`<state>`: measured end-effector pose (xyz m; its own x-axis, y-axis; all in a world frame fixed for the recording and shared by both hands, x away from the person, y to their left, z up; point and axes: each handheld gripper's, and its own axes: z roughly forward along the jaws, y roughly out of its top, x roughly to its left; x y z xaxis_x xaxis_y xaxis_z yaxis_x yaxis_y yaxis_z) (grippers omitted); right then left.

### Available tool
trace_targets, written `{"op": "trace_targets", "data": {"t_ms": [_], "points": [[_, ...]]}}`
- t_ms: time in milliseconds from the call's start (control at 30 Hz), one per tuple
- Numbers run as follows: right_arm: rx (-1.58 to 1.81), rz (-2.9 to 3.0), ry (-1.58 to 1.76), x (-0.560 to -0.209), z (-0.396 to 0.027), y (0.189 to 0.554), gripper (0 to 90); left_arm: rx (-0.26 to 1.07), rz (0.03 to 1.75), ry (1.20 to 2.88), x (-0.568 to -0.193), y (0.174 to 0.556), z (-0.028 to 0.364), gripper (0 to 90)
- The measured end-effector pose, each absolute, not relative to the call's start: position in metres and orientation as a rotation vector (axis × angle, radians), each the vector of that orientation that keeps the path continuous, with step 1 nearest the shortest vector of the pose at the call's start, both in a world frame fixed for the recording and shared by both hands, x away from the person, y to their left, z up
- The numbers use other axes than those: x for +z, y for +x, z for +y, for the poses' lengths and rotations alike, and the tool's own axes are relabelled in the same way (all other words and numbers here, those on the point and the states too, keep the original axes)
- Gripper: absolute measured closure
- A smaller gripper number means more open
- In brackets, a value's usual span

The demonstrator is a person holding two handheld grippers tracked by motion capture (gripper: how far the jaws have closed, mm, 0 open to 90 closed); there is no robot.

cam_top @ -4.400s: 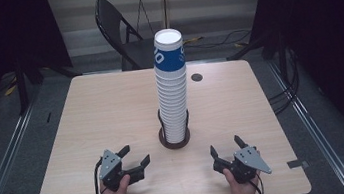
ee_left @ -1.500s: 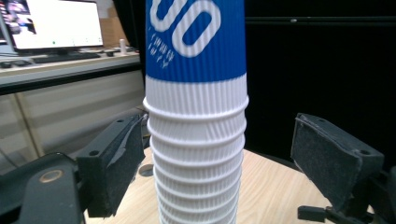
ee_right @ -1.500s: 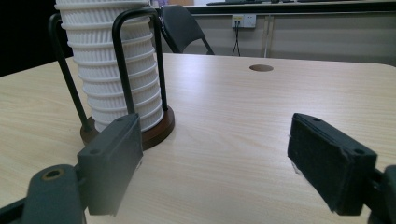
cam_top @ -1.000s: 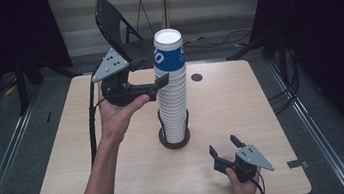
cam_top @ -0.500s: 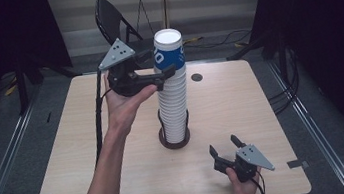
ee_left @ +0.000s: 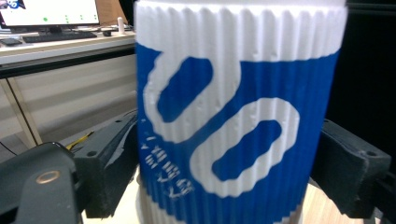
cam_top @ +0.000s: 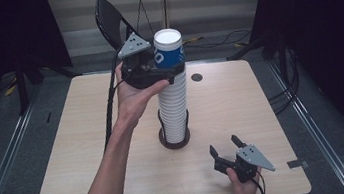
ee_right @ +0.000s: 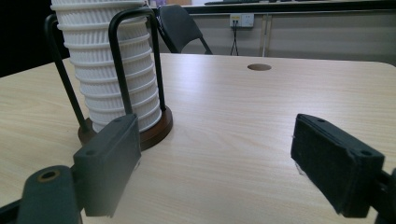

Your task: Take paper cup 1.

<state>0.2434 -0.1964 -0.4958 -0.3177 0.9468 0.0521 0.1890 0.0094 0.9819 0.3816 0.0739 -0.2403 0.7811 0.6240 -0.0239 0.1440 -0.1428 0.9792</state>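
Top cup (cam_top: 169, 52): blue ribbed paper cup with white looping logo and white rim, upright, open mouth up, nested on top of a tall stack of white ribbed cups (cam_top: 174, 107). Stack stands upright in a black wire holder on a round dark base (cam_top: 175, 141), mid-bench.

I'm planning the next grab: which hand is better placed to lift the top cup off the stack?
Left. The left gripper already has the top cup between its jaws, high on the stack. The right gripper rests open near the table's front edge.
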Motion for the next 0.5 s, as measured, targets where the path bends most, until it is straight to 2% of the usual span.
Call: {"op": "trace_targets", "data": {"t_ms": [500], "points": [[1.378,1.583,1.195,-0.496,-0.1972,0.2433,15.7,0.445,0.639,1.718,-0.2415,0.3868,0.0675,16.9]]}}
